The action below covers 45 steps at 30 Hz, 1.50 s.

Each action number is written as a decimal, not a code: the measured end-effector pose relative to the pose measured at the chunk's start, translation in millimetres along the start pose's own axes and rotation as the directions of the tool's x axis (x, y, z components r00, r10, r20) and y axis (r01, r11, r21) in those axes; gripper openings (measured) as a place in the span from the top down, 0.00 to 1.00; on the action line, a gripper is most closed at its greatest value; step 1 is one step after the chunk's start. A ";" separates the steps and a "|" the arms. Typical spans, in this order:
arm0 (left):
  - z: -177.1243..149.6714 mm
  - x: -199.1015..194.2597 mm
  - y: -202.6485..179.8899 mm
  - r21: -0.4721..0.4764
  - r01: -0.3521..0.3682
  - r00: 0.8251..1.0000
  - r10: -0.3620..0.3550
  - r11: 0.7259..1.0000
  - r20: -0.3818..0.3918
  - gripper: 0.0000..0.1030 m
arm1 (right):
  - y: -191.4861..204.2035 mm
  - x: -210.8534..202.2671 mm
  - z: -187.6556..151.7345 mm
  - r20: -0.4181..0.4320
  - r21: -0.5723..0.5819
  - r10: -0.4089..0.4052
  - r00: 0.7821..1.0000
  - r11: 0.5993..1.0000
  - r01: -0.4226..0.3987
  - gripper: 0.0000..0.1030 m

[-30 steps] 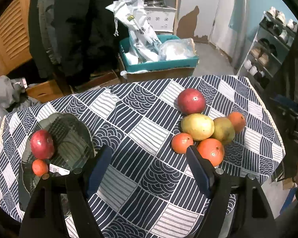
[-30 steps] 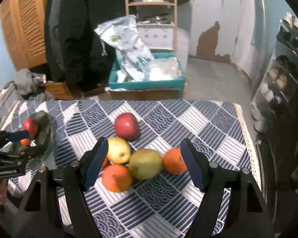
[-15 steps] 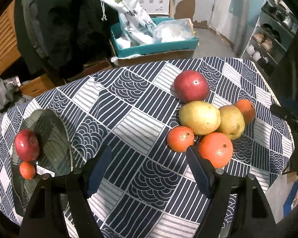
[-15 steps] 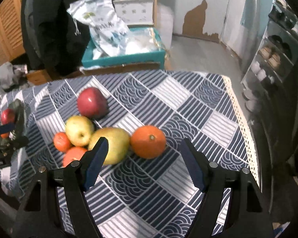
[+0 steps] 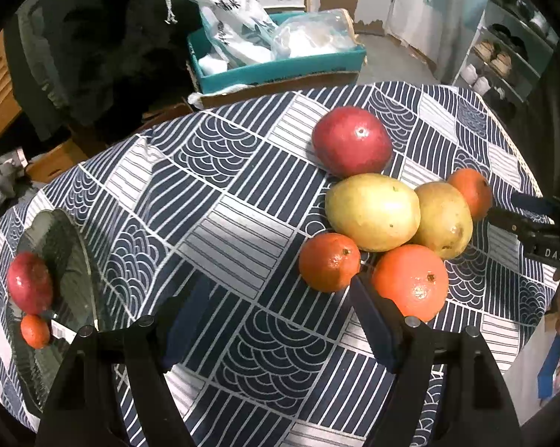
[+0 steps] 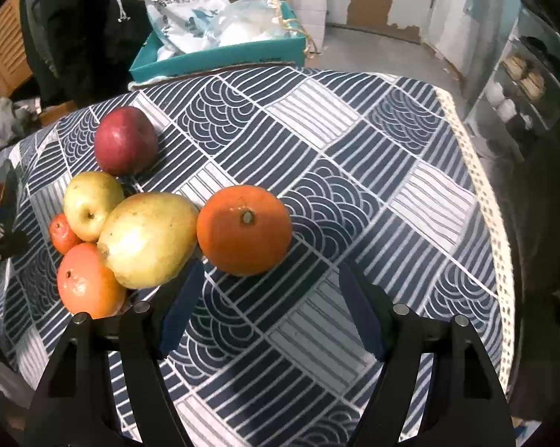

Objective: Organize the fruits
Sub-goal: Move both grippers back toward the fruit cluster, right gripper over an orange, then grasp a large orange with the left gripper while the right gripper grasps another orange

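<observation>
A pile of fruit lies on the patterned tablecloth [image 5: 242, 201]: a red apple [image 5: 350, 141], a yellow apple [image 5: 371, 211], a pear [image 5: 443, 219], a small orange [image 5: 329, 262], a larger orange [image 5: 410, 286] and a far orange [image 5: 471, 192]. A glass plate [image 5: 71, 260] at the left holds a red apple [image 5: 29, 283] and a small orange [image 5: 35, 331]. My left gripper [image 5: 280, 313] is open just before the small orange. My right gripper [image 6: 270, 301] is open just before an orange [image 6: 244, 229], beside the pear [image 6: 147, 239].
The table's right edge has a cream trim [image 6: 492, 223]. Behind the table stands a teal box [image 5: 276, 63] with plastic bags. A shoe rack [image 5: 503, 56] stands at the right. The right gripper's body [image 5: 533, 231] shows beside the far orange in the left wrist view.
Both grippers have moved forward and down toward the fruit pile, which now looks larger. The right gripper now faces the lone orange. Both stay open.
</observation>
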State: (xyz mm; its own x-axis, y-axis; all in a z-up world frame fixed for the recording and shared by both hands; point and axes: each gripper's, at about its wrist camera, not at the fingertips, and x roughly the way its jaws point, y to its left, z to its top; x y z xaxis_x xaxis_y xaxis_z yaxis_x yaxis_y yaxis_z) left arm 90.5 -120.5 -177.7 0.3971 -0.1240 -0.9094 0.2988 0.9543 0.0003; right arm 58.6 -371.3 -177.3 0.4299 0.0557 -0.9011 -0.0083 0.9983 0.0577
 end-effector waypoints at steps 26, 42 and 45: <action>5.1 51.4 -11.2 -0.016 0.084 0.993 -0.085 0.996 -0.079 0.23 | -12.3 35.1 14.1 -0.045 0.091 0.172 0.984 0.982 -0.167 0.39; -6.2 30.6 -29.0 0.079 0.077 0.997 -0.076 0.994 -0.011 0.56 | 6.2 11.2 6.5 0.023 0.028 0.008 1.000 1.000 -0.009 0.43; -6.9 24.4 -24.4 0.058 0.083 0.997 -0.083 0.995 -0.008 0.56 | 5.9 10.3 1.7 0.000 0.035 0.013 1.000 0.999 -0.013 0.43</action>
State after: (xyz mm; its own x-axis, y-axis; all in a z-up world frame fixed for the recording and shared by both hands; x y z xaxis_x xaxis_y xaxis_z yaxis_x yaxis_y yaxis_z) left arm 87.0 -144.9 -202.8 0.3639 -0.2004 -0.9096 0.3805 0.9234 -0.0512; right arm 64.5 -364.9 -185.5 0.4295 0.0689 -0.9005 0.0178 0.9962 0.0847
